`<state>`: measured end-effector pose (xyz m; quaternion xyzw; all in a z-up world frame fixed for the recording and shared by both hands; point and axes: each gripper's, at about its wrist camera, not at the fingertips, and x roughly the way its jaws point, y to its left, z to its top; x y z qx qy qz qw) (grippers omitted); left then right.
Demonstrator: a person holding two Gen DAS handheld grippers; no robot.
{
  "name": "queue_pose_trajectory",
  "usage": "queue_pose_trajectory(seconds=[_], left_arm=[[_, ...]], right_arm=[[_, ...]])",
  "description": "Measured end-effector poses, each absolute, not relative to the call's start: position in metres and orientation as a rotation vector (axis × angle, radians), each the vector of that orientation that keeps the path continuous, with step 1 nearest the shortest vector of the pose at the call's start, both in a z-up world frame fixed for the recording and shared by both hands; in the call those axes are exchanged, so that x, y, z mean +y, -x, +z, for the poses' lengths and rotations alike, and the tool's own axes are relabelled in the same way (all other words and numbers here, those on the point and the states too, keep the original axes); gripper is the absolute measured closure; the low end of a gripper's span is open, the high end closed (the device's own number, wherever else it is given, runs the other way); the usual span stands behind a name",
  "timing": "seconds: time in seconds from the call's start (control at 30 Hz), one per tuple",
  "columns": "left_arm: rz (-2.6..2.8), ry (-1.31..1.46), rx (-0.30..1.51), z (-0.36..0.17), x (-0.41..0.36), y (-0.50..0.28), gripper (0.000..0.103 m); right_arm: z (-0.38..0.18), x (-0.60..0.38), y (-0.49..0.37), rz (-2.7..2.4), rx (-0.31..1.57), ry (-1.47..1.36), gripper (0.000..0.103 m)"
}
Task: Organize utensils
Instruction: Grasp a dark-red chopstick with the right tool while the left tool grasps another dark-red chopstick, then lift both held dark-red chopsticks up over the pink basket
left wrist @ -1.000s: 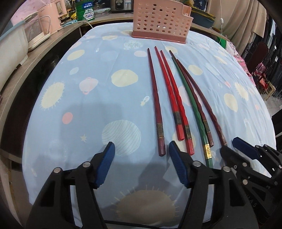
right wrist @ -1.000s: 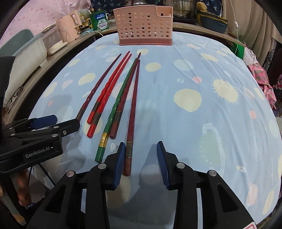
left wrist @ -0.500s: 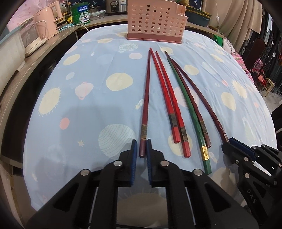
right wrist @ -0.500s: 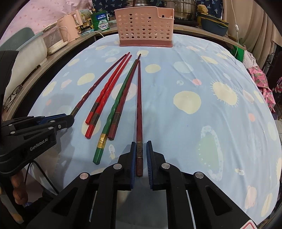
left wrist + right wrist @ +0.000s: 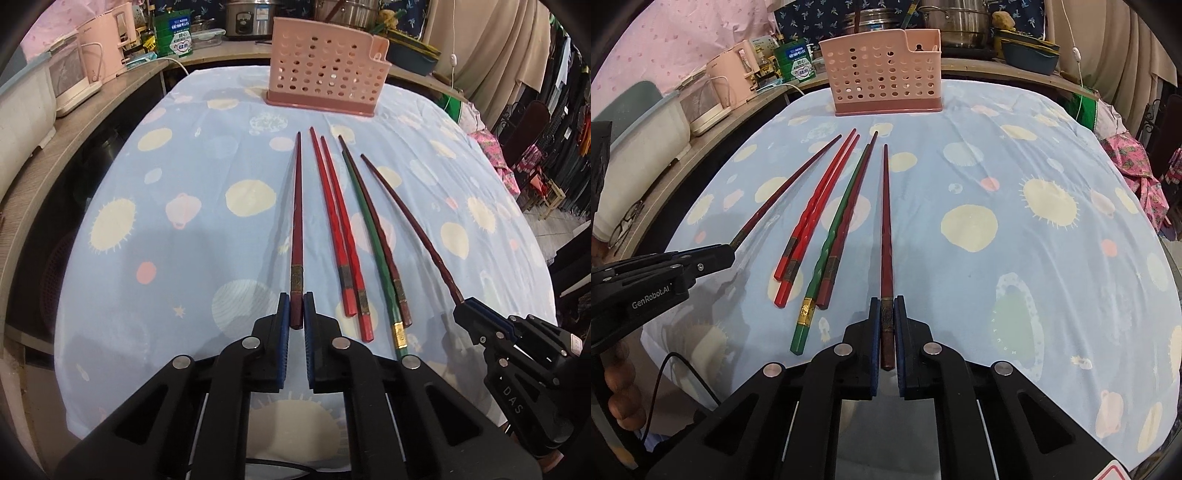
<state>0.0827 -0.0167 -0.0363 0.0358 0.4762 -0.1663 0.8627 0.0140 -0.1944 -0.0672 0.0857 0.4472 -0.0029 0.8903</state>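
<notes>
chopsticks (image 5: 354, 236) lie in a row on the spotted cloth (image 5: 155, 229), tips toward the pink basket (image 5: 327, 79) at the far edge. left gripper (image 5: 296, 314) is clamped on the butt of the leftmost dark chopstick (image 5: 297, 221); right gripper (image 5: 887, 317) is clamped on the rightmost one (image 5: 885, 221).

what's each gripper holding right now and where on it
Left gripper pinches the leftmost dark red chopstick at its thick handle end; right gripper pinches the rightmost dark red chopstick likewise.
</notes>
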Motion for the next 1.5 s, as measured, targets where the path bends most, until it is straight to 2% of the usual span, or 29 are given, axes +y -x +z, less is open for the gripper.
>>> queue_pose_trajectory(seconds=[0.23,0.67,1.5], left_arm=[[-0.356,-0.029,0.955,-0.008,-0.012,-0.088,0.096],[-0.350,0.030,0.826,0.059,-0.003,-0.120,0.096],[-0.354,0.083,0.585,0.176,-0.018,-0.211,0.096]], right_arm=[[-0.043,-0.207,-0.014,-0.020,0.867,-0.212,0.096],[0.036,-0.242,-0.031,-0.025,0.669,-0.310,0.096],[0.137,-0.295,-0.120,-0.043,0.417,-0.406,0.096]])
